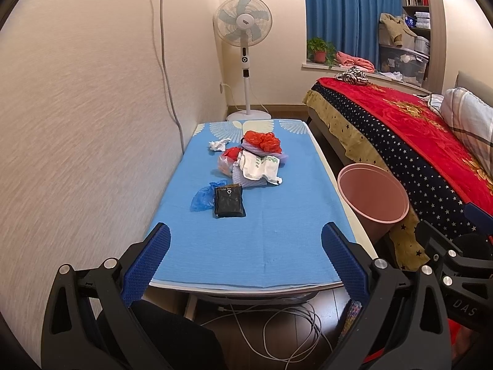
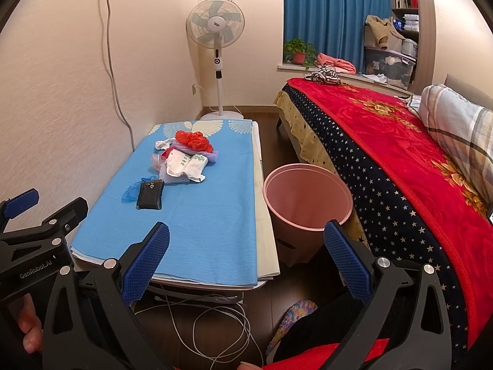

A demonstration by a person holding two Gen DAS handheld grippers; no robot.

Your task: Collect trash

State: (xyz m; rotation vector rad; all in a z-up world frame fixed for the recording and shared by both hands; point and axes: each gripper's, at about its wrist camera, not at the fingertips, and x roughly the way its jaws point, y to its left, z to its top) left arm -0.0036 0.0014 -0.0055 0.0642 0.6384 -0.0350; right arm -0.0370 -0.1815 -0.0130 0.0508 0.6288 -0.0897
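A low table with a blue cloth (image 1: pixel 240 240) (image 2: pixel 203 215) carries a heap of trash: a red plastic bag (image 1: pixel 262 140) (image 2: pixel 192 140), a white printed wrapper (image 1: pixel 260 168) (image 2: pixel 185 166), a crumpled white tissue (image 1: pixel 218 145), a blue plastic bag (image 1: pixel 201 199) (image 2: pixel 129 192) and a flat black packet (image 1: pixel 228 200) (image 2: pixel 150 198). An empty pink bin (image 1: pixel 372 197) (image 2: pixel 308 203) stands on the floor between table and bed. My left gripper (image 1: pixel 245 234) hangs open over the table's near end. My right gripper (image 2: pixel 246 234) is open too, near the bin, holding nothing.
A bed with a red blanket (image 1: pixel 416 129) (image 2: pixel 400 141) runs along the right. A standing fan (image 1: pixel 243 30) (image 2: pixel 215 27) is in the far corner. White cables (image 1: pixel 277 330) (image 2: pixel 215 323) lie coiled on the floor under the table. A wall (image 1: pixel 77 123) closes the left side.
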